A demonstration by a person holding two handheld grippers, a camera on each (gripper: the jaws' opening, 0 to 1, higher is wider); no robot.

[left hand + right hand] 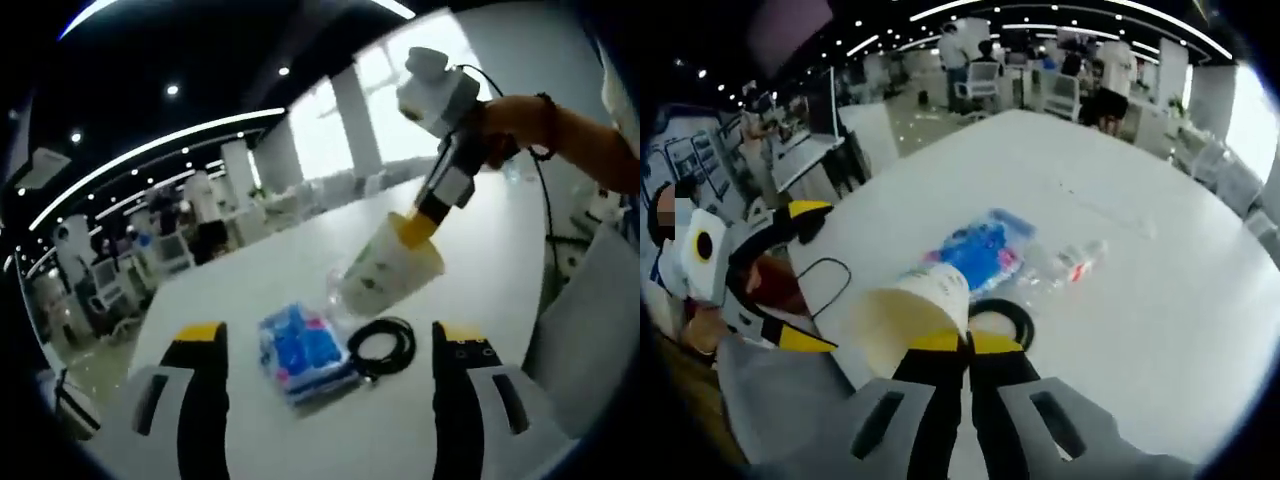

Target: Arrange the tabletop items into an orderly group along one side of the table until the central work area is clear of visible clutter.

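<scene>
While pinching the paper cup by its rim, tilted above the bench, right fingers nearest; blue packet and black cable coil at 12 o'clock between spread, empty left fingers.

I see a big hall with strips of ceiling lights and white pillars by bright windows. Office chairs and desks stand past the bench, people among them. Farther off it's too blurred for me to tell.
</scene>
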